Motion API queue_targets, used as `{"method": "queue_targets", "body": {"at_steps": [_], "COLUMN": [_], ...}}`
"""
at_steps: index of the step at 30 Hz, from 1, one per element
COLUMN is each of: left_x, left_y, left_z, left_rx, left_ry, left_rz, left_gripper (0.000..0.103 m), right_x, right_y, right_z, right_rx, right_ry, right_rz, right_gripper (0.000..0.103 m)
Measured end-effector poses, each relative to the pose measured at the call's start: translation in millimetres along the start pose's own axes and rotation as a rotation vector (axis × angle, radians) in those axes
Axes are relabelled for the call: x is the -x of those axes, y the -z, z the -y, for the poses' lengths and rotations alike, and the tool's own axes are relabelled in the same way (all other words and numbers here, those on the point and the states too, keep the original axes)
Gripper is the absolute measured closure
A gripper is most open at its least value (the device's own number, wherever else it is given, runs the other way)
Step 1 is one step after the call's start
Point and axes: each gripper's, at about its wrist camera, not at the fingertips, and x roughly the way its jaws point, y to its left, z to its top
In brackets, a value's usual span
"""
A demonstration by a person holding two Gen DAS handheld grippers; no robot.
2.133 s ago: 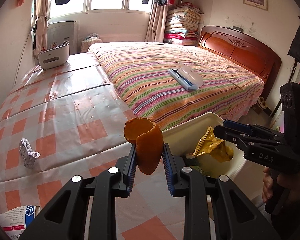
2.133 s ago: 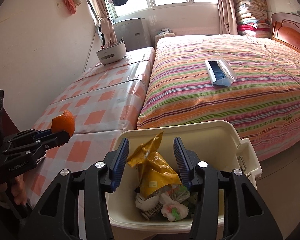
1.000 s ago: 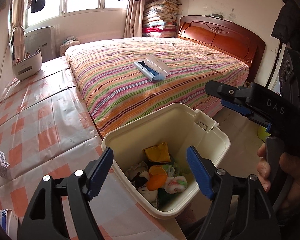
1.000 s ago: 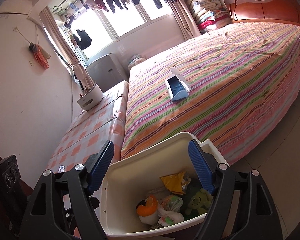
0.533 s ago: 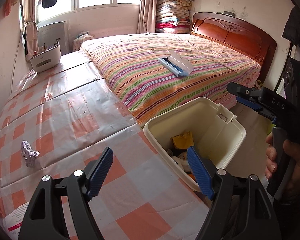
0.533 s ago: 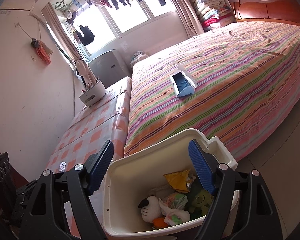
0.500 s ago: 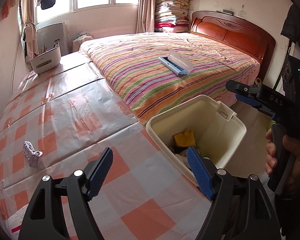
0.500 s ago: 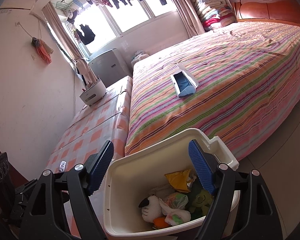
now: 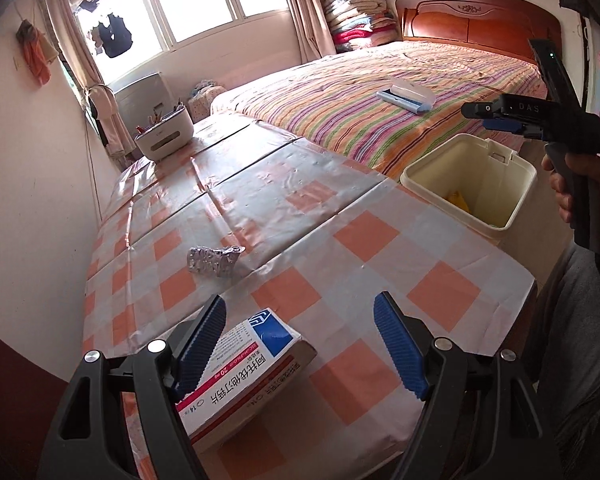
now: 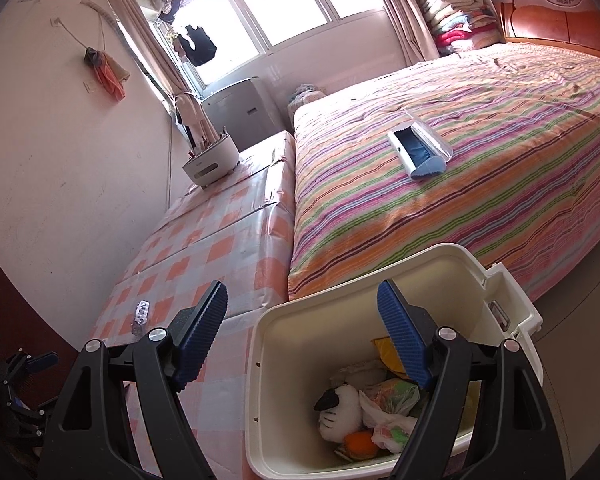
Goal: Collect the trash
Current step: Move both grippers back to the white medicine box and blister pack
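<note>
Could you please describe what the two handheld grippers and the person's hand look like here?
The left gripper and the right gripper share black angular frames, silver screws and blue ribbed pads. White "DAS" lettering marks the right gripper's body. A bare hand grips its handle; a grey garment sits below.

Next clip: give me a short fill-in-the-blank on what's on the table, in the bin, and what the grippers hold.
1. The left gripper is open above a medicine ____ on the checkered table.
2. The crumpled blister pack has a ____ colour.
3. The orange peel lies in the ____.
4. The right gripper holds ____.

Missing words: box; silver; bin; nothing
</note>
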Motion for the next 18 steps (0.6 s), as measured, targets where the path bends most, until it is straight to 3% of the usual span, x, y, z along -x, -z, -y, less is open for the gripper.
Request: {"method": "queue_targets", "body": {"at_steps": [8, 12, 18], "left_x": [-10, -17, -32], "left_y": [36, 39, 37], "left_z": [-17, -33, -39], "left_rx": [-0.107, -0.07, -0.094], "left_ry": [-0.023, -0.031, -0.013], "left_rz": [-0.127, -0.125, -0.142], "left_gripper": [0.029, 0.029, 0.029], "right_x": [-19, -31, -50], "right_y": [8, 11, 10], "right_z": [-35, -56, -95], "right_rx": [0.052, 0.082, 0.148], "right_ry": [-0.051, -0.097, -0.165], "right_rz": [-0.044, -0.072, -0.106], "right_gripper": [0.026, 0.026, 0.026]}}
